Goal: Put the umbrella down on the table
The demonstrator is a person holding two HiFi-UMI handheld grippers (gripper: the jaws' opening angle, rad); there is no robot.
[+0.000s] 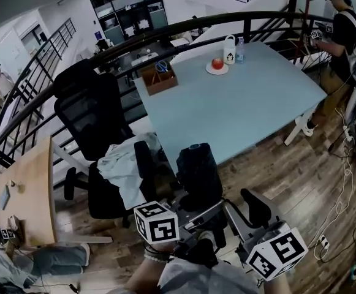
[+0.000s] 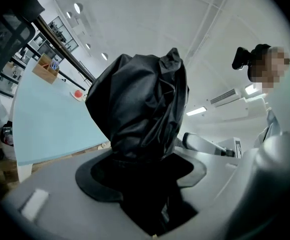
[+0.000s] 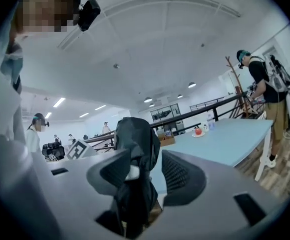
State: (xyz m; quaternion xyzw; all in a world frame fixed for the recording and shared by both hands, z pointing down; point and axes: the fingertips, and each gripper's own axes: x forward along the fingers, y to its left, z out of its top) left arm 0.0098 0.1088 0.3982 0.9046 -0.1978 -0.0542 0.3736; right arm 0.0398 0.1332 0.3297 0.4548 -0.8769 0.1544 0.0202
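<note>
Head view: the left gripper [image 1: 190,212] and the right gripper [image 1: 242,206] sit low in the picture, side by side, both reaching to a folded black umbrella [image 1: 197,169]. The umbrella is up in the air in front of the person, by the near edge of the pale blue bench [image 1: 245,109], not yet lying on it. Wood floor [image 1: 300,176] shows below. On the far part of the bench stand a wooden box [image 1: 159,78], a plate [image 1: 217,71] with a red fruit [image 1: 217,62], and two bottles [image 1: 229,49]. A black chair [image 1: 89,112] with a cloth [image 1: 121,167] draped on it stands left of the umbrella. Another person [image 1: 343,35] stands past the bench's far right corner.

Left gripper view: the umbrella's bunched black fabric fills the space between the fingers [image 2: 97,181], which are clamped on it. The bench shows behind it at the left.

Right gripper view: the fingers [image 3: 184,176] stand apart. The umbrella is between them, up against the one at the picture's left. A gap, with the bench showing through it, separates the umbrella from the other finger, so there is no squeeze on it here
</note>
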